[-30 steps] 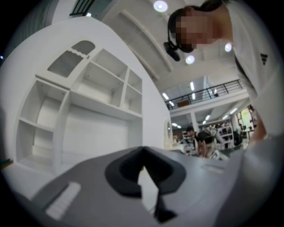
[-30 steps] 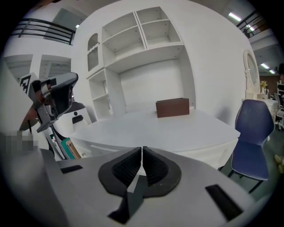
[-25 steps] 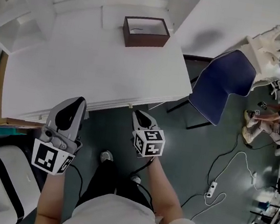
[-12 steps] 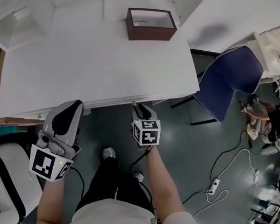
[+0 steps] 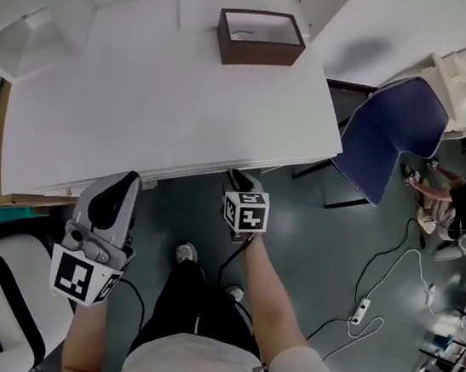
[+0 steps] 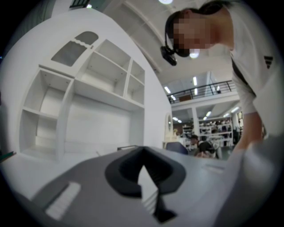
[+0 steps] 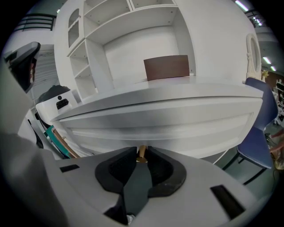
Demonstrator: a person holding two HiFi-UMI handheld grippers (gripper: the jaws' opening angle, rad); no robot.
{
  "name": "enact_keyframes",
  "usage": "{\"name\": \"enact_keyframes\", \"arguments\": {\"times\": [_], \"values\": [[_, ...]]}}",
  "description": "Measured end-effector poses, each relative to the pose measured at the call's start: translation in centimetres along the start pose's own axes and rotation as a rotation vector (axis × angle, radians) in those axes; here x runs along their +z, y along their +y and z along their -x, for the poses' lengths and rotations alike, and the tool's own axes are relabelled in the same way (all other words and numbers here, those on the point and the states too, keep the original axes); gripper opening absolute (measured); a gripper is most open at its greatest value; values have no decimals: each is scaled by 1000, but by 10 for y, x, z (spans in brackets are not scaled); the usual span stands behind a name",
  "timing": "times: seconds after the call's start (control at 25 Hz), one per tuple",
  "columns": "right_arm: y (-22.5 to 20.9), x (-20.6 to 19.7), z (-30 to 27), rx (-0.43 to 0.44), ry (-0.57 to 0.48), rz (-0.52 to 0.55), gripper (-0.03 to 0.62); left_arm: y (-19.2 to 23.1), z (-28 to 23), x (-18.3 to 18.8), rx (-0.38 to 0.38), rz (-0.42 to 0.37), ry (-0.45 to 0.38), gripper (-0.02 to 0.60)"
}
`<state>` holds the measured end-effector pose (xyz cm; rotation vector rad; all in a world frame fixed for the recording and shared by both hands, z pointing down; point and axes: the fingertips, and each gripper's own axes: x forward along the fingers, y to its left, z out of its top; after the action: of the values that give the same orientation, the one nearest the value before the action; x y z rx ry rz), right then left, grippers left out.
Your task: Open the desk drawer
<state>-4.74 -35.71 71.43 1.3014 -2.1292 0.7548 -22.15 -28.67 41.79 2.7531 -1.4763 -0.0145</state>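
The drawer knob (image 7: 141, 153), small and brass-coloured, projects from the white drawer front (image 7: 168, 126) just under the front edge of the desk (image 5: 167, 103). The right gripper (image 5: 236, 176) meets that edge near its middle, and its fingers are closed on the knob, one on each side. Whether the drawer sits flush with the desk cannot be told. The left gripper (image 6: 143, 150) is held off the desk's front-left corner, apart from the desk, with its fingers drawn together at the tips and nothing between them. An open brown box (image 5: 264, 55) stands at the back of the desk. A blue chair (image 5: 395, 135) stands beside the desk's right end.
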Motion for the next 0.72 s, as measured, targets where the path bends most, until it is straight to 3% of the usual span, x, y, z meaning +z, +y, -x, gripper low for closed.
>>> {"name": "enact_keyframes", "arguments": {"times": [0.72], "values": [[8,-29,28,40,16,-31,75,-31,2,8,-8,-12,-5,5]]}}
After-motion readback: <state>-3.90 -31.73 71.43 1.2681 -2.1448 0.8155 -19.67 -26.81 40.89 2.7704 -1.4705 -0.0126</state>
